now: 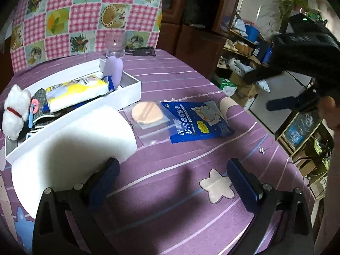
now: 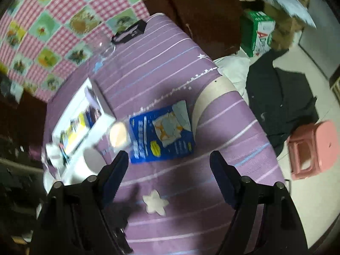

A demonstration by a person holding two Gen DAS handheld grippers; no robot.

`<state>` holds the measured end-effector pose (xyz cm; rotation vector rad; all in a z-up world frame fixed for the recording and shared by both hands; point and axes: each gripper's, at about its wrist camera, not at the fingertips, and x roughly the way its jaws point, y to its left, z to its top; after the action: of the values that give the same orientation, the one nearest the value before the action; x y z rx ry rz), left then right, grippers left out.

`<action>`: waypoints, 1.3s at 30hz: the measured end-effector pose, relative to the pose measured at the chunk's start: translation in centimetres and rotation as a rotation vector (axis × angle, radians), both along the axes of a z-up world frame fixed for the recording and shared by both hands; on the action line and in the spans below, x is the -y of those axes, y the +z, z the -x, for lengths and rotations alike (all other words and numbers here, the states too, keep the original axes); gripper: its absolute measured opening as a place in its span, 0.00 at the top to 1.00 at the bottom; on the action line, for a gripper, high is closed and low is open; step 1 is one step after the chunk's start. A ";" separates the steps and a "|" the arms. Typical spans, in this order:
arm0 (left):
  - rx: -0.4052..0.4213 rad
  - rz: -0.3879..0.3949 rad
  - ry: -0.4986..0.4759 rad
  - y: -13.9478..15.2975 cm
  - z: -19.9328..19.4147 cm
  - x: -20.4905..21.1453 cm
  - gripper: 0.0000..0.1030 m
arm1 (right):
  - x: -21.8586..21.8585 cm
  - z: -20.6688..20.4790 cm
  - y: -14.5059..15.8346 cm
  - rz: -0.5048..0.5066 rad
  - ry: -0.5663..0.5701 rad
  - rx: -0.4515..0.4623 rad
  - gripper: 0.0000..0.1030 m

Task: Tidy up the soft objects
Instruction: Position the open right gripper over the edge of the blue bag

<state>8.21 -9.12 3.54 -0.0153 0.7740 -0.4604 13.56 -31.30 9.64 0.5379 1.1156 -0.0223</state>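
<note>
Ahead, blue packet (image 2: 162,133) flat on tablecloth (image 2: 191,191), beyond right gripper (image 2: 170,167) fingers, untouched

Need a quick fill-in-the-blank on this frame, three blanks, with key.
1. The white plush toy sits at the end of the white ____.
2. The round peach sponge lies sealed in a clear ____.
3. The packet beside the sponge is ____ in colour.
Missing words: box; bag; blue
</note>
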 end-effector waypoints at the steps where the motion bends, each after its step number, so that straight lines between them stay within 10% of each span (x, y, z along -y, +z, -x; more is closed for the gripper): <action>1: 0.006 -0.001 0.002 0.0 0.0 0.0 0.01 | 0.0 -0.3 -0.3 -0.020 0.007 0.022 0.26; 22: 0.066 -0.052 0.005 0.1 0.5 1.4 0.02 | -2.3 -1.8 -5.9 0.051 0.257 0.190 0.39; 39: 0.136 -0.061 0.100 7.8 0.4 1.1 0.02 | 0.8 -2.1 -6.1 -0.141 0.187 0.215 0.39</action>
<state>7.85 -10.23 11.35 0.0335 0.6498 -0.3395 15.62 -32.09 3.55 0.5464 0.9567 0.2728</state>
